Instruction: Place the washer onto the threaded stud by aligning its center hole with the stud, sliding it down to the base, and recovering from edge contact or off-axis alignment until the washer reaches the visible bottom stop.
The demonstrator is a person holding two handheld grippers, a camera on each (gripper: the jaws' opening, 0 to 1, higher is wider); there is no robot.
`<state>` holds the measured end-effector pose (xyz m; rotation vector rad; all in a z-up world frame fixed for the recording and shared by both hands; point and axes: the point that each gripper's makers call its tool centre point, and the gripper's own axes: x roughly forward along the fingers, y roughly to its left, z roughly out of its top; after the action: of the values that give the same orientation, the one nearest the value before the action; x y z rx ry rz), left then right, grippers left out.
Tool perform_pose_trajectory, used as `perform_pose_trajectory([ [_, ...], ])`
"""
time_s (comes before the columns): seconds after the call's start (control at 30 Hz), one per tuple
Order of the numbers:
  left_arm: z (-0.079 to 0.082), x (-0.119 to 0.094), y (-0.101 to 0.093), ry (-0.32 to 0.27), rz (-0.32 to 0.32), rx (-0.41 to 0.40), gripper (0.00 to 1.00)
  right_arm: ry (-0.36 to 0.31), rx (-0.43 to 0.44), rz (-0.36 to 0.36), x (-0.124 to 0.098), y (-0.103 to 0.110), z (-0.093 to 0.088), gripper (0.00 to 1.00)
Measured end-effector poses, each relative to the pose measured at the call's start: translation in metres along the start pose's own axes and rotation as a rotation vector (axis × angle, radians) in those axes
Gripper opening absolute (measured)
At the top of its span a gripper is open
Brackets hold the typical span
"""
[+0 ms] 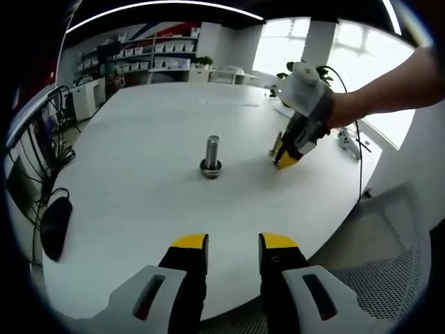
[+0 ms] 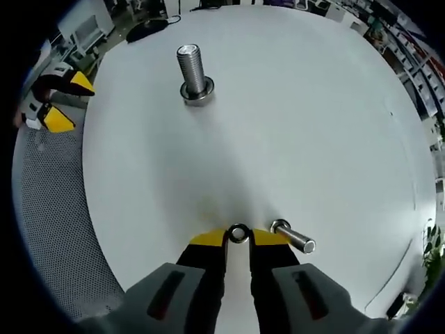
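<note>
A threaded stud stands upright on the white round table, with a ring-shaped base at its foot. In the right gripper view the stud is far ahead, up and left. A small steel washer sits between my right gripper's yellow fingertips, which are shut on it at table level. A short loose bolt lies just right of those tips. In the left gripper view the right gripper, held by a person's hand, points down at the table to the right of the stud. My left gripper is open with nothing between its jaws, near the table's edge.
A black mouse-like object and cables lie at the table's left edge. A white cabled device rests at the right side. A grey mesh chair stands beside the table. Shelves and plants line the far wall.
</note>
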<state>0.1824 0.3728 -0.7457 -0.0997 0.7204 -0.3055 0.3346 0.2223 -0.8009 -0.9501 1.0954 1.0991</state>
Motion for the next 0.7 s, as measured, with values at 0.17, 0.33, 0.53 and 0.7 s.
perform_pose_trajectory([
  [0.17, 0.000, 0.000, 0.000, 0.000, 0.001, 0.000, 0.27, -0.015, 0.006, -0.011, -0.001, 0.001, 0.000, 0.14],
  [0.33, 0.000, 0.000, 0.001, -0.001, 0.002, -0.002, 0.27, -0.047, 0.029, -0.014, -0.002, -0.001, -0.001, 0.14],
  [0.53, 0.000, -0.001, 0.001, 0.000, 0.003, -0.001, 0.27, -0.064, 0.094, -0.006, -0.003, -0.001, -0.004, 0.13],
  [0.7, 0.000, 0.000, 0.001, -0.002, 0.003, 0.001, 0.26, -0.058, 0.061, -0.015, -0.009, -0.005, -0.011, 0.13],
])
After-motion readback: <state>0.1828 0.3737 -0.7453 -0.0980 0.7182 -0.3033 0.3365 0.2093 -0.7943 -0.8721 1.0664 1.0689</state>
